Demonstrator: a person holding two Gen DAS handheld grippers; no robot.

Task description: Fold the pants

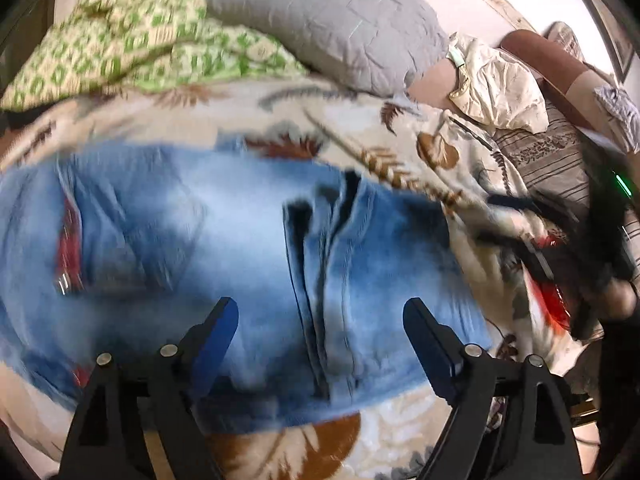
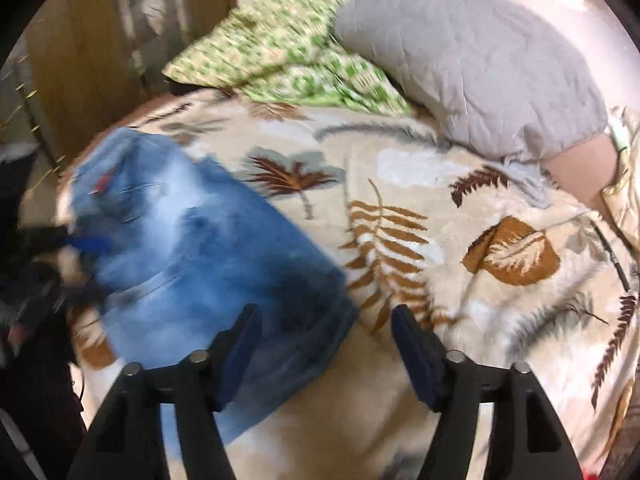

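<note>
On a bed spread with a leaf-patterned blanket [image 2: 460, 208], a pair of faded blue jeans [image 1: 224, 248] lay folded into a broad bundle, its layered edges running through the middle of the left wrist view and a red tag or label showing at about nine o'clock. The left gripper [image 1: 320, 320] hung above the denim with its jaws spread wide and nothing between the pads. The right gripper [image 2: 326, 328] stood just as wide apart and equally empty, poised over the near corner of the bundle at about seven o'clock in its own view, where cloth gave way to bare blanket. A grey quilted pillow [image 2: 468, 64] and a green-patterned cover [image 2: 288, 56] were piled near twelve o'clock, well apart from the jeans, and crumpled cream cloth [image 1: 496, 88] lay at two o'clock in the left view. Both pictures were smeared with motion, so the exact lie of the folds could not be made out. The fold looked well advanced, with perhaps one more to go or only smoothing left. The risk from here, by this onlooker's judgement, lay in the soft, yielding blanket: a jaw closing low might pinch the blanket along with the denim, or catch only the top layer, dragging the stacked edges askew and undoing the bundle.
</note>
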